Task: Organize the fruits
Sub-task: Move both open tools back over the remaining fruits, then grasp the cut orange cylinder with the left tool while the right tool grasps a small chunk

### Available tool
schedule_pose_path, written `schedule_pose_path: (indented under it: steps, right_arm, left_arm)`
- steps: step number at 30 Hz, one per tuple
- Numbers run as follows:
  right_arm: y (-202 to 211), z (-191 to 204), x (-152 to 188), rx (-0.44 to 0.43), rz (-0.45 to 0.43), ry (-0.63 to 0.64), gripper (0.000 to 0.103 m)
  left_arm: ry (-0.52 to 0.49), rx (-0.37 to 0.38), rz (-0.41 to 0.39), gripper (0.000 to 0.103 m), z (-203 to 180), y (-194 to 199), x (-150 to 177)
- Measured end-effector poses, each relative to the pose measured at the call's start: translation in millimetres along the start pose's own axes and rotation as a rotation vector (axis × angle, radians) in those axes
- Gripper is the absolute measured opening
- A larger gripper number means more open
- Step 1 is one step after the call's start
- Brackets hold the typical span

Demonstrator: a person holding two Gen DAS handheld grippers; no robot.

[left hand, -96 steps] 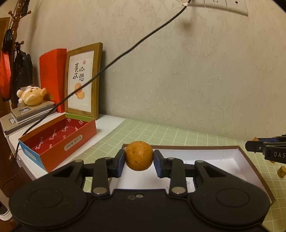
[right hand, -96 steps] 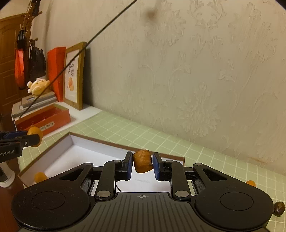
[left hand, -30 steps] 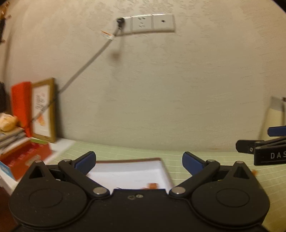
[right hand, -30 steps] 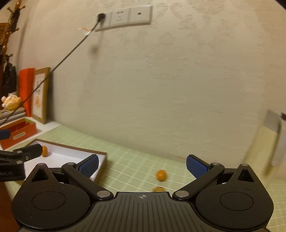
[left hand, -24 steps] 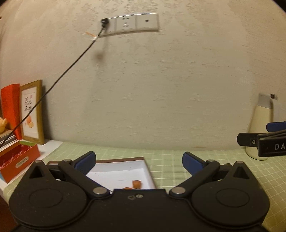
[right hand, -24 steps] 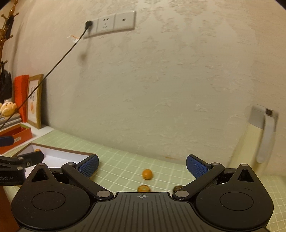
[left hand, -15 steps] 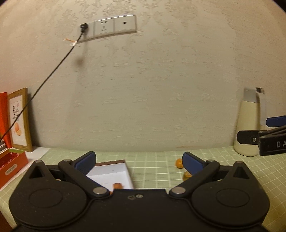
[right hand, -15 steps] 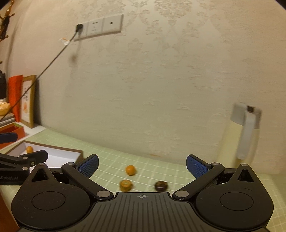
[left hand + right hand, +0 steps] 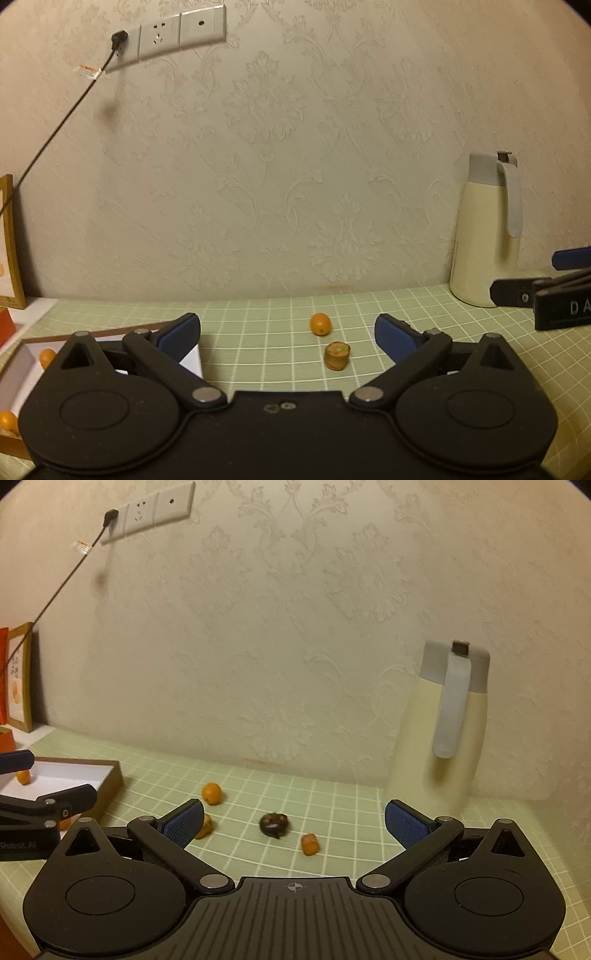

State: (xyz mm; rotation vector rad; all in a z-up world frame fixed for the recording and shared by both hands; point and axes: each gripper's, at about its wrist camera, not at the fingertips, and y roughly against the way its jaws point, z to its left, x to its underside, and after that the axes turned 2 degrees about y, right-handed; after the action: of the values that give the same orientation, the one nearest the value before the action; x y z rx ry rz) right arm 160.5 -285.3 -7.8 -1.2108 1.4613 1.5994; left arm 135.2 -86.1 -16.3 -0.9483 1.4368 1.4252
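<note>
Both tools hover above the green gridded tabletop (image 9: 258, 332), facing the patterned wall. The left tool (image 9: 287, 328) has its blue-padded fingers spread wide with nothing between them; the right tool (image 9: 293, 819) is likewise spread and empty.

Taking the white, brown-rimmed box (image 9: 110, 771) as the landmark: inside it, near its far wall, sits a small orange fruit (image 9: 23, 777). In the left wrist view two orange fruits show in the box, one (image 9: 47, 357) further back and one (image 9: 7, 421) at the near edge.

To the right of the box, loose on the tabletop, lie a round kumquat (image 9: 212, 793), an orange piece (image 9: 204, 827) partly hidden behind the right tool's left finger, a dark brown fruit (image 9: 274, 825) and a small stubby orange piece (image 9: 309, 843) further right. Well right of the box, against the wall, stands a cream thermos jug (image 9: 447, 738) with a grey lid.
</note>
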Motion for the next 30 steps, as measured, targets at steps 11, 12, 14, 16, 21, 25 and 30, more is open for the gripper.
schedule_pose_path:
  steps: [11, 12, 14, 16, 21, 25, 30]
  right_arm:
    - [-40, -14, 17, 0.010, 0.021, -0.001, 0.103]
    - [-45, -14, 19, 0.012, 0.027, 0.008, 0.103]
    - [-56, -15, 25, 0.005, 0.049, 0.002, 0.103]
    - [-66, -16, 31, 0.003, 0.060, -0.005, 0.099]
    - [-96, -20, 32, -0.016, 0.100, -0.023, 0.083]
    - [-114, -23, 33, -0.027, 0.119, -0.041, 0.083]
    - [-136, -18, 38, -0.030, 0.161, -0.012, 0.083]
  left_arm:
    - [0.012, 0.026, 0.070, 0.079, -16, -44, 9]
    - [0.014, 0.028, 0.075, 0.078, -17, -49, 10]
    - [0.003, 0.027, 0.084, 0.078, -22, -59, 12]
    - [-0.008, 0.026, 0.103, 0.075, -25, -71, 14]
    - [-0.001, 0.020, 0.149, 0.073, -23, -97, 24]
    - [0.011, 0.035, 0.195, 0.069, -23, -114, 29]
    - [0.005, 0.034, 0.213, 0.066, -25, -132, 31]
